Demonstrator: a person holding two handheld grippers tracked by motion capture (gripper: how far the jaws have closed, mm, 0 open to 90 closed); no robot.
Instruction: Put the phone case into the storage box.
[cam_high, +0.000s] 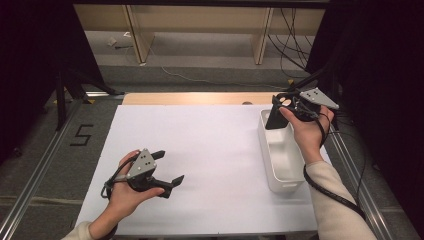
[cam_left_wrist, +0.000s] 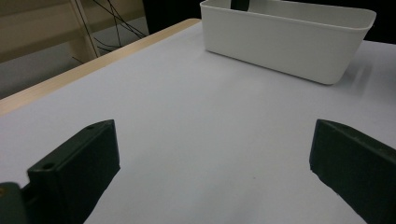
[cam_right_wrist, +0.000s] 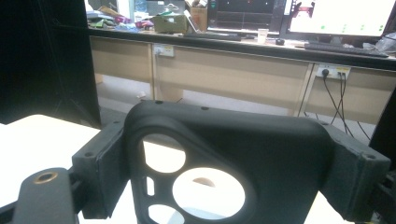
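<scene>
Two grippers up. Left gripper (cam_high: 167, 172) low over the white table (cam_high: 210, 150), near-left, jaws spread wide, nothing btwn them. Moving right: white bin (cam_high: 280, 155) sits along the table's right side. Right gripper (cam_high: 281, 111) above the bin's far end, jaws clamped on a black phone case (cam_right_wrist: 224, 158) w/ round camera cutouts; case hangs tilted, lower end inside the bin.

Gripper (cam_right_wrist: 224, 172) clamps a black phone case (cam_right_wrist: 261, 154).
</scene>
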